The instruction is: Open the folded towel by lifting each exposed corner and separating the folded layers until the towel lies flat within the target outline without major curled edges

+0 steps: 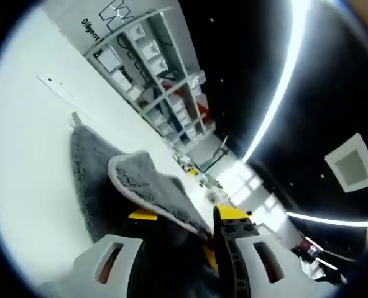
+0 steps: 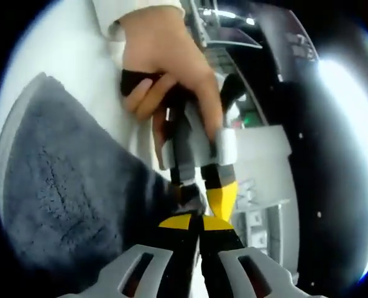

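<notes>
A grey towel (image 1: 153, 186) lies on the white table (image 1: 28, 155), with one rounded corner flap curled up and folded back over it. My left gripper (image 1: 189, 215) stands open, its yellow-tipped jaws either side of the flap's edge. In the right gripper view the towel (image 2: 66, 186) spreads to the left. My right gripper (image 2: 197, 223) has its yellow tips pressed together at the towel's dark edge, apparently pinching it. Just above it is the left gripper (image 2: 202, 189), held by a person's hand (image 2: 165, 56).
White shelving (image 1: 153, 68) with bins and boxes stands beyond the table's far edge. A thin white strip (image 1: 66, 90) lies on the table past the towel. Bare white table (image 2: 78, 37) surrounds the towel. Dark ceiling with bright light strips fills the right side.
</notes>
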The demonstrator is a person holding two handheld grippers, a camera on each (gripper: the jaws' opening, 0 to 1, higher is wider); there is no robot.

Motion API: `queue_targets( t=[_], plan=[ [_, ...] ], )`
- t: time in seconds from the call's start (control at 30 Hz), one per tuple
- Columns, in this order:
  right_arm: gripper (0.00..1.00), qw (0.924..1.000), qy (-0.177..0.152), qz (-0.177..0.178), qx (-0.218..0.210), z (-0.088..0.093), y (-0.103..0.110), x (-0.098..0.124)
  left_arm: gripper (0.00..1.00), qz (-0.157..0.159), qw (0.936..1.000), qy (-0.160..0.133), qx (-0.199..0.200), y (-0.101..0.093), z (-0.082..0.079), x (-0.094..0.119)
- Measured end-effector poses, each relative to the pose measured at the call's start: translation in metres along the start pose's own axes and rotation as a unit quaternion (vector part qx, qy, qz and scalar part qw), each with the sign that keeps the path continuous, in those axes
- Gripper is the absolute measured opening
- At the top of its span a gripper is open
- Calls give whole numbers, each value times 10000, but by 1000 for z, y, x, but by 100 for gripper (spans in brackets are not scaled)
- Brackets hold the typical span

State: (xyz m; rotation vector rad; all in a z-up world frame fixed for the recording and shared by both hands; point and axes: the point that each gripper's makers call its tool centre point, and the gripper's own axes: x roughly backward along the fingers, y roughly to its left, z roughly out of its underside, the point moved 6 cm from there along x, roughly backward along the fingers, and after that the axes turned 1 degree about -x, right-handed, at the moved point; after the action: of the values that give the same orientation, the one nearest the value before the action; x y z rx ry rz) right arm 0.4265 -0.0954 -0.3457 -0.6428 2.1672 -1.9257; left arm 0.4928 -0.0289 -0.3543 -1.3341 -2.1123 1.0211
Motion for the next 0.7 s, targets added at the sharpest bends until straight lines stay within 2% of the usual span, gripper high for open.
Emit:
queue_targets(
  t=[0.23,0.3,0.4,0.47,0.53,0.63,0.7],
  plan=[
    [0,9997,-62,-74,242,-7,8,0,20,-112,9999,-29,-45,4,-3,5],
    [0,9994,-78,-112,315,-9,9,0,16,-241,9997,38,-80,7,-1,6],
    [0,9990,-77,-121,431,-10,8,0,14,-261,9996,137,-25,7,0,5],
    [0,9996,-173,-145,153,-11,7,0,13,-270,9995,140,-45,5,-1,6],
    [6,9983,-227,-362,-400,-12,10,1,11,-306,9994,153,-100,6,-1,7],
    [12,9915,-221,-606,-1130,-9,11,2,10,-338,9992,167,-109,8,-2,8],
    [14,9886,-287,-622,-1340,-8,10,2,10,-448,9984,208,-263,8,-4,9]
  ],
)
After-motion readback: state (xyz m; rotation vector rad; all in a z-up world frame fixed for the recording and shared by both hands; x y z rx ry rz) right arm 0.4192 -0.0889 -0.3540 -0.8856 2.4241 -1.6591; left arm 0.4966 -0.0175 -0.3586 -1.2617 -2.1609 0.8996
